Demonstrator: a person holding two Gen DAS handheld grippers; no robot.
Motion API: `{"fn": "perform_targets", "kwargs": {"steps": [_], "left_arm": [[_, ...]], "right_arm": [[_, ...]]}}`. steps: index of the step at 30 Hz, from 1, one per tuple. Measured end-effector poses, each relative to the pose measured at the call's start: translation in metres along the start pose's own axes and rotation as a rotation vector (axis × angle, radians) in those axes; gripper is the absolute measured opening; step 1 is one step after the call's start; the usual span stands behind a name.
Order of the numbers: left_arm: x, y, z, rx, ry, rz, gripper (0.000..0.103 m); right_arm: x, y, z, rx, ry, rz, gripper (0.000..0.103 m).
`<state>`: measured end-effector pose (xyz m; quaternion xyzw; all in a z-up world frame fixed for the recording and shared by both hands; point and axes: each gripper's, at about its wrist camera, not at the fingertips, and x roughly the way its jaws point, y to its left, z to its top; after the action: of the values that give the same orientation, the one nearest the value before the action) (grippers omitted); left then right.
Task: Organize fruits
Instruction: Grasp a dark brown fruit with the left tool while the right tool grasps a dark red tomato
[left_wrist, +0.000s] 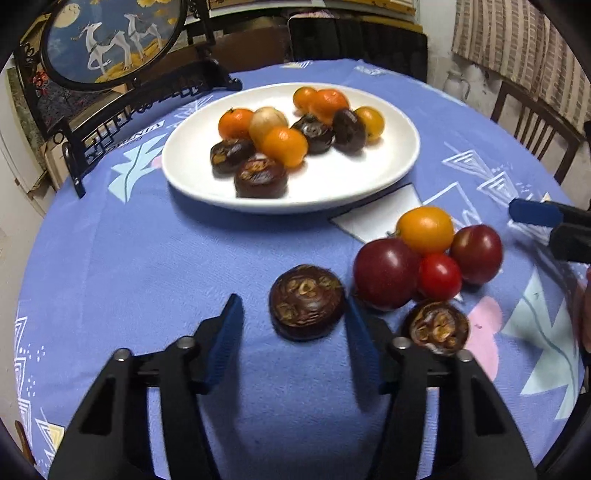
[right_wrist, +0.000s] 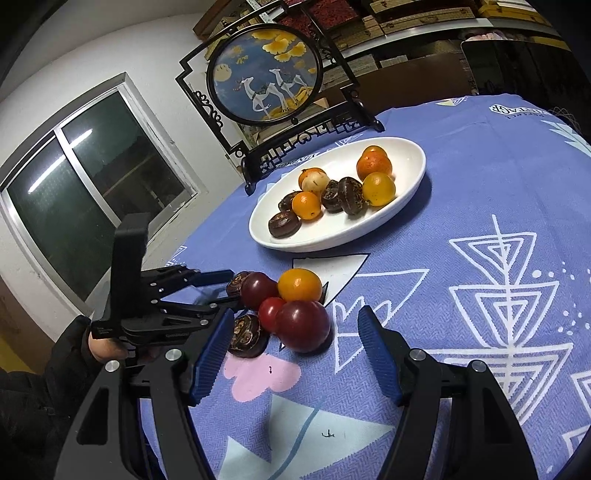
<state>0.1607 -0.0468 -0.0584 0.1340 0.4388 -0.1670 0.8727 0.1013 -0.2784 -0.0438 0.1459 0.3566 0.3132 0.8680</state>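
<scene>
We see a round table with a blue cloth (left_wrist: 147, 258) on it. Our left gripper (left_wrist: 293, 314) has its two blue fingers spread wide, and a dark brown water chestnut (left_wrist: 307, 301) sits on the cloth between them, near the table's front edge. The fingers sit close on each side of it, but we cannot tell if they touch it. Just beside it is a small bunch of fruit: two dark red tomatoes (left_wrist: 386, 272), a small bright red one (left_wrist: 439, 277) and a yellow-orange one (left_wrist: 424, 229), all touching each other. A second water chestnut (left_wrist: 437, 328) lies next to the bunch, close behind the gripper's finger. Our right gripper (right_wrist: 295, 328) is spread wide too and holds nothing; one dark red tomato (right_wrist: 303, 325) lies between its finger tips. Farther back, toward the middle of the table, stands a white plate (left_wrist: 351, 192) with little oranges (left_wrist: 284, 146) and more dark chestnuts (left_wrist: 260, 176) on it. At the far edge of the table stands a round picture of two white deer in a black frame (right_wrist: 264, 74).
</scene>
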Motion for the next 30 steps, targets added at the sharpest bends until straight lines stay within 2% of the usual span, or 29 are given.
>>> {"fn": "perform_targets", "kwargs": {"steps": [2, 5, 8, 11, 16, 22, 23, 27, 30], "left_arm": [[0.000, -0.001, -0.001, 0.000, -0.001, -0.028, 0.040], [-0.005, 0.001, -0.002, -0.014, -0.026, -0.039, 0.040], [-0.021, 0.012, -0.005, -0.080, -0.111, -0.081, 0.040], [-0.030, 0.024, -0.008, -0.154, -0.163, -0.089, 0.040], [-0.030, 0.030, -0.008, -0.193, -0.168, -0.104, 0.040], [-0.030, 0.031, -0.008, -0.190, -0.172, -0.117, 0.040], [-0.030, 0.032, -0.008, -0.194, -0.172, -0.120, 0.040], [-0.030, 0.032, -0.008, -0.196, -0.170, -0.126, 0.040], [-0.030, 0.032, -0.009, -0.196, -0.174, -0.129, 0.040]], "right_arm": [[0.001, 0.000, 0.000, -0.005, 0.002, -0.001, 0.070], [0.001, 0.002, 0.000, -0.013, 0.006, -0.002, 0.070], [0.004, 0.006, -0.001, -0.037, 0.020, -0.015, 0.070], [0.008, 0.012, -0.002, -0.067, 0.040, -0.032, 0.070], [0.023, 0.021, -0.002, -0.116, 0.109, -0.103, 0.069], [0.041, 0.027, 0.002, -0.113, 0.150, -0.123, 0.064], [0.044, 0.026, 0.002, -0.108, 0.159, -0.128, 0.063], [0.053, 0.018, 0.004, -0.060, 0.192, -0.133, 0.040], [0.049, 0.017, 0.003, -0.048, 0.175, -0.111, 0.040]]}}
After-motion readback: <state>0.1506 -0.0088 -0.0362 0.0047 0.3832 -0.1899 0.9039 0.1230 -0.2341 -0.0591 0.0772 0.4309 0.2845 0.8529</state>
